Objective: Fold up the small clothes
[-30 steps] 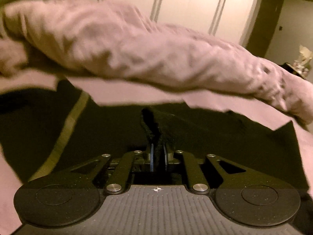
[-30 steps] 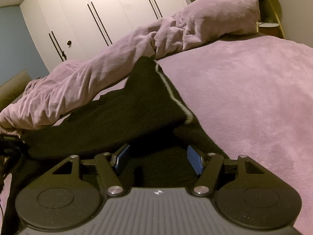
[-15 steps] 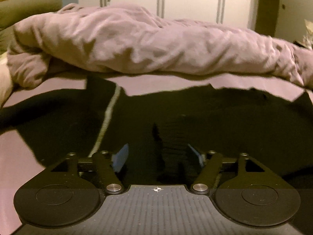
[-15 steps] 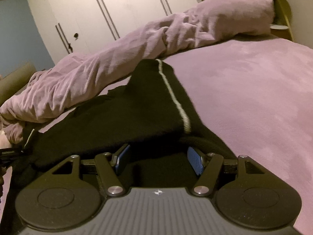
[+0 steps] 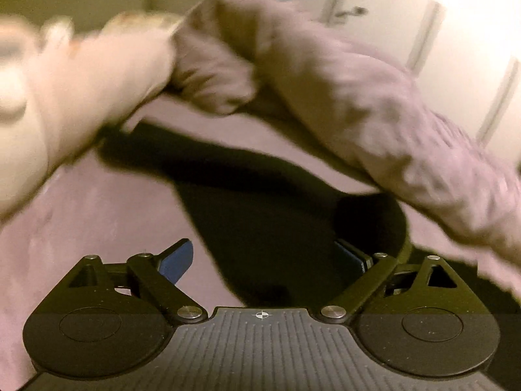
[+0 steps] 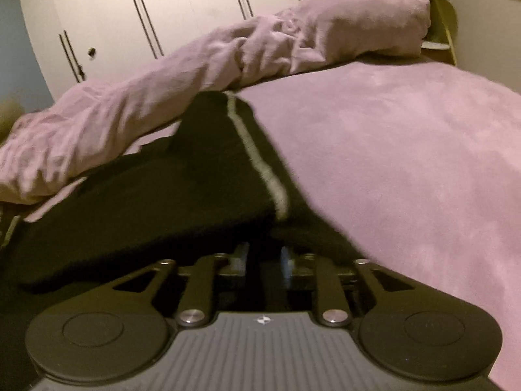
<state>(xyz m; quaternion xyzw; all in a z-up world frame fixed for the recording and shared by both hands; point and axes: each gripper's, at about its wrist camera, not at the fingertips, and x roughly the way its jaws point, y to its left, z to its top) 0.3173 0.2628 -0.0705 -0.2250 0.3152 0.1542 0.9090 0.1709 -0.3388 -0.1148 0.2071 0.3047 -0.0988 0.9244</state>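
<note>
Black garment lies partly folded on the bed by the rumpled duvet; left gripper opening, empty; right gripper closing on its near edge; more folds remain

Garment — spread on the bed, in front of the bunched duvet; its stripe runs along its right side, away toward the duvet. Duvet lies across the far side of the bed, a pillow at its right end. Wardrobe doors stand behind the duvet. Right gripper — at the garment's near edge, cloth between its jaws. Left gripper — above the garment's left part, bare bed to its left, duvet beyond.
</note>
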